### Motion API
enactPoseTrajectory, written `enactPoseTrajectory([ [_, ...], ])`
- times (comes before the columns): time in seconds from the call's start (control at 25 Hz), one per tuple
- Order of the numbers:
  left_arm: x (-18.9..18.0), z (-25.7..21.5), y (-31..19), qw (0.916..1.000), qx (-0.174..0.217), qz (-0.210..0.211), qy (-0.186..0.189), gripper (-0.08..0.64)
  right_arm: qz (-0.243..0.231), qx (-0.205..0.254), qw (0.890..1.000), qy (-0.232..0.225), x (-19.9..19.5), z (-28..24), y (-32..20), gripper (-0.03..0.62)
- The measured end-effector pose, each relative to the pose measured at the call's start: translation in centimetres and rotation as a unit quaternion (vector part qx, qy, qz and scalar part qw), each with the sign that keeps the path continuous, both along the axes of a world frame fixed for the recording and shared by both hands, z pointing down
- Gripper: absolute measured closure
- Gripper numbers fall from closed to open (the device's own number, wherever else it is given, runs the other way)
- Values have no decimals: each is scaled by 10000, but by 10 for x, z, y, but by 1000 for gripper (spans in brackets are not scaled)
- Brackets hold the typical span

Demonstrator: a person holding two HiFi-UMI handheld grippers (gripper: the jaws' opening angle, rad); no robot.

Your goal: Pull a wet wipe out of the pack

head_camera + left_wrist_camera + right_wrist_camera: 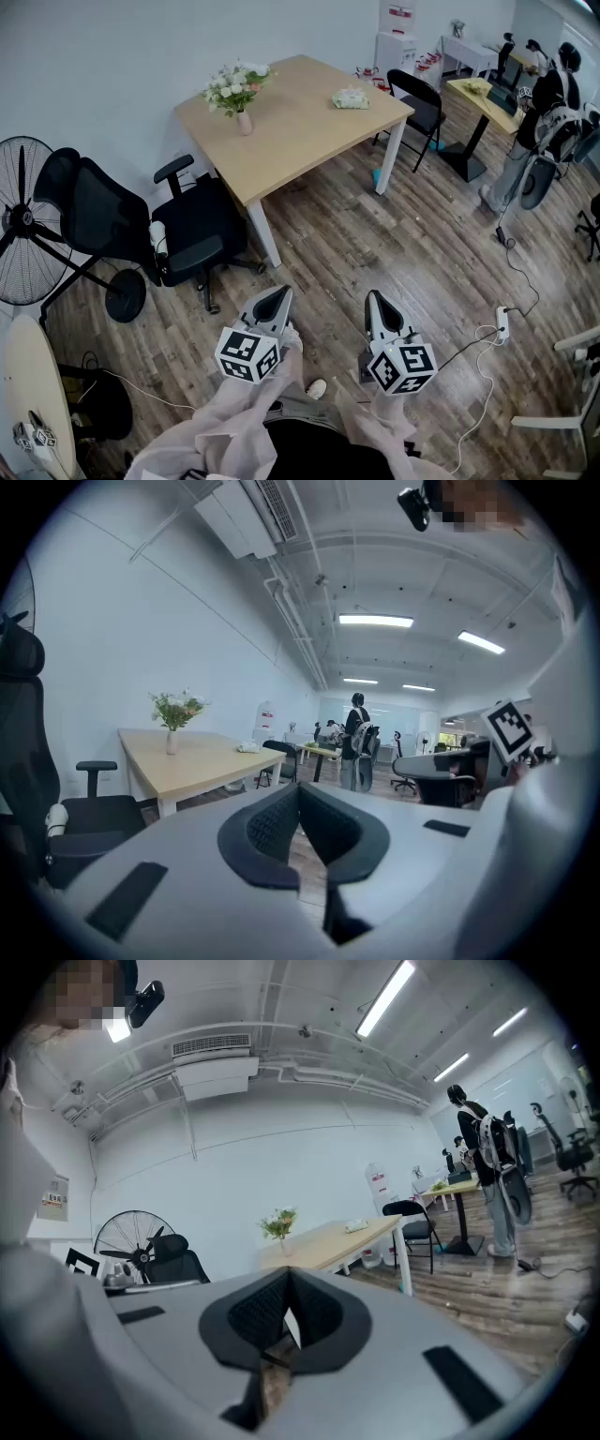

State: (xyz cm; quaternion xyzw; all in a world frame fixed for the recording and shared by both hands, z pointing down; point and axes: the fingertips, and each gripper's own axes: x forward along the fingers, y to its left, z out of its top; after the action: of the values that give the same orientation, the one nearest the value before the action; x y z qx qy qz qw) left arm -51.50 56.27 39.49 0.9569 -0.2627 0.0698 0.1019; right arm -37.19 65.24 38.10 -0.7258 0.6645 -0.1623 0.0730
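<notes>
Left gripper and right gripper both have jaws pressed together, empty. Wipe pack sits untouched on the far table, well apart from both; the task looks unstarted.

Wet wipe pack: small, pale greenish-white soft pkg w/ crinkled outline, lying flat on top of light wooden table, toward its far right side in head view, near the edge. Flap/opening too small to tell.
</notes>
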Motion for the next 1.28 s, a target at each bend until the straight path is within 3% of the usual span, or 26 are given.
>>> enactPoseTrajectory([
  [0.52,8,-1,-17,9998,-125,137,45,549,243,-139,9993,257,2,-9,-22,580],
  [1.04,10,13,-20,9996,-273,99,-8,549,30,-305,9994,128,-13,7,-35,580],
  [1.28,26,11,-35,9998,-197,56,-49,549,9,-312,9993,192,3,3,-50,580],
])
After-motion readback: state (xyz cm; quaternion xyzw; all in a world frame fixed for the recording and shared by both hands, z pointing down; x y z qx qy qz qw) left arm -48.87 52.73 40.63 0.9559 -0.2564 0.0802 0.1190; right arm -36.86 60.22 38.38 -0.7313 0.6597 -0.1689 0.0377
